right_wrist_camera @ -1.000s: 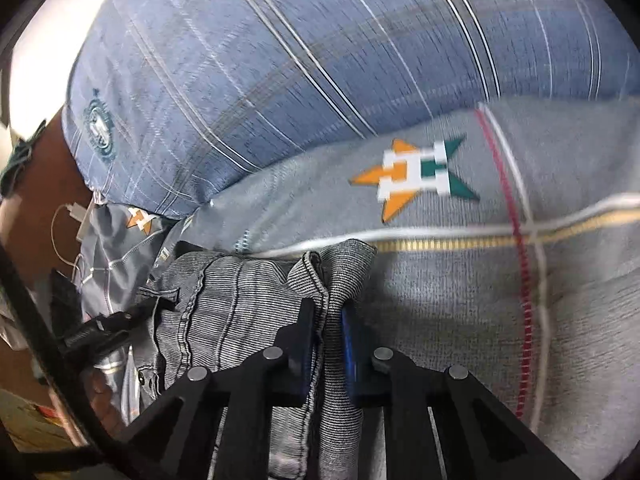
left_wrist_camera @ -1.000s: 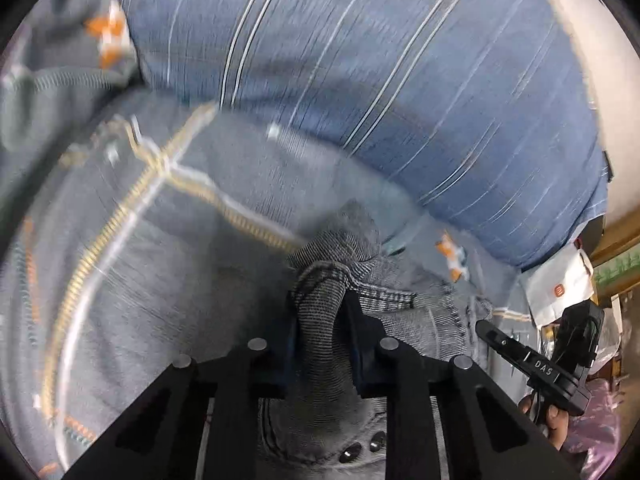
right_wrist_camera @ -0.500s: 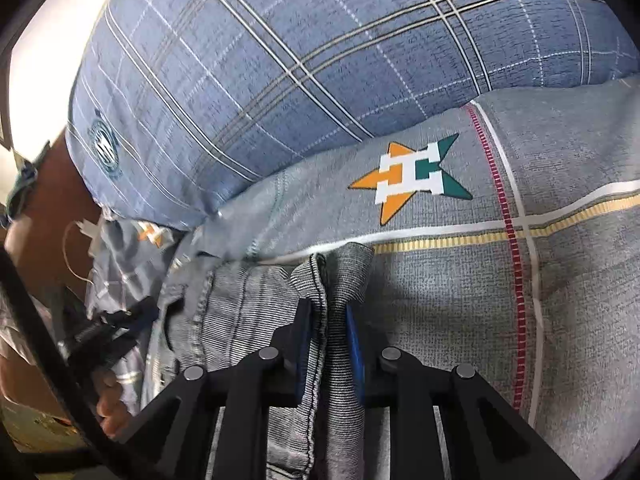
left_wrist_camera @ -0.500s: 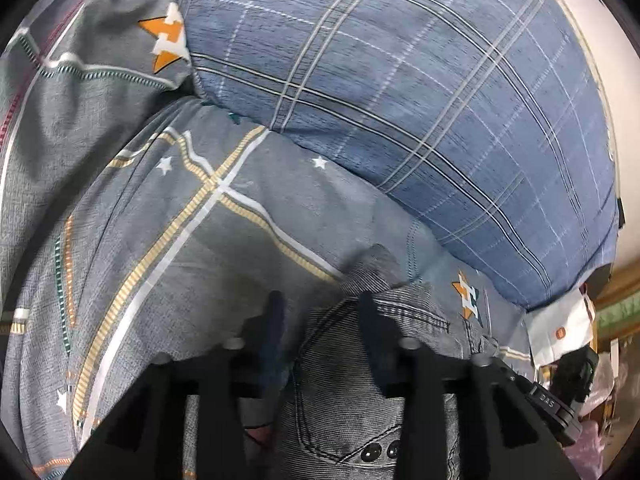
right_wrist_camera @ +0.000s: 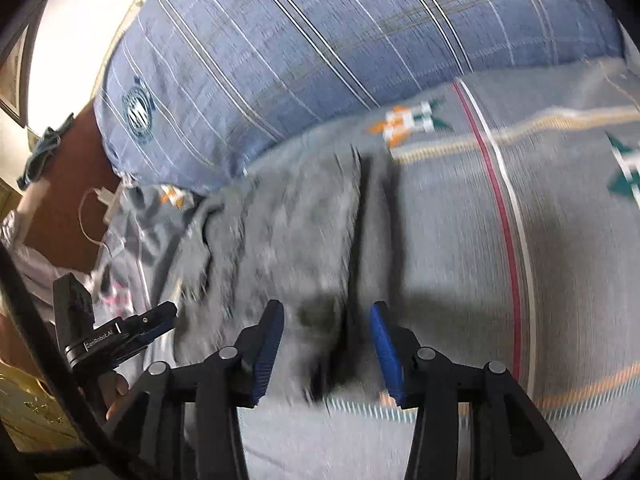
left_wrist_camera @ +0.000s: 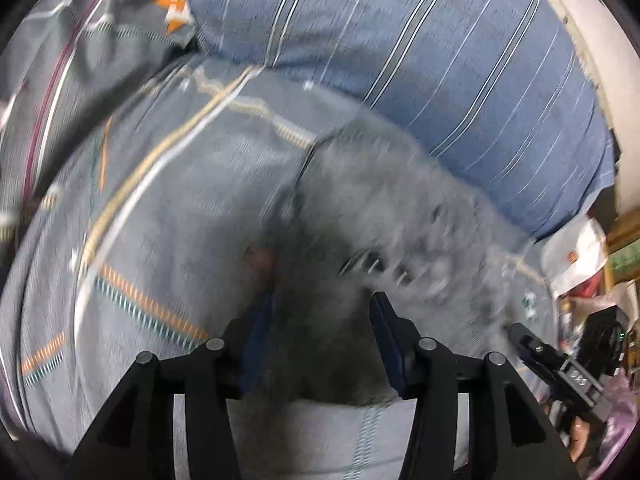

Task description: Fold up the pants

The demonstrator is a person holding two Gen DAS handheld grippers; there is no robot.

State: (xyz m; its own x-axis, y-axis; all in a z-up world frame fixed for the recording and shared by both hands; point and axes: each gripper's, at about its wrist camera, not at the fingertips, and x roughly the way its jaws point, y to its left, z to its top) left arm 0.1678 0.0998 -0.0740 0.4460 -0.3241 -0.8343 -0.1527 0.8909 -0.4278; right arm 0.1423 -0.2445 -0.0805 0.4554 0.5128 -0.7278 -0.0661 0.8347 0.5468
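Pants (right_wrist_camera: 288, 240): coarse grey denim, matt. Bedsheet (right_wrist_camera: 460, 240): soft woven cloth. Gripper pads (right_wrist_camera: 386, 350): ribbed blue plastic.

A grey bedsheet (right_wrist_camera: 460, 240) with orange and green star motifs is covering the bed. A blue plaid pillow (left_wrist_camera: 420, 48) is lying along its far edge. A white bag (left_wrist_camera: 576, 252) is sitting beyond the bed's corner.

Pants (left_wrist_camera: 384, 216) lie on bedspread (left_wrist_camera: 160, 216), before pillow (left_wrist_camera: 400, 40).
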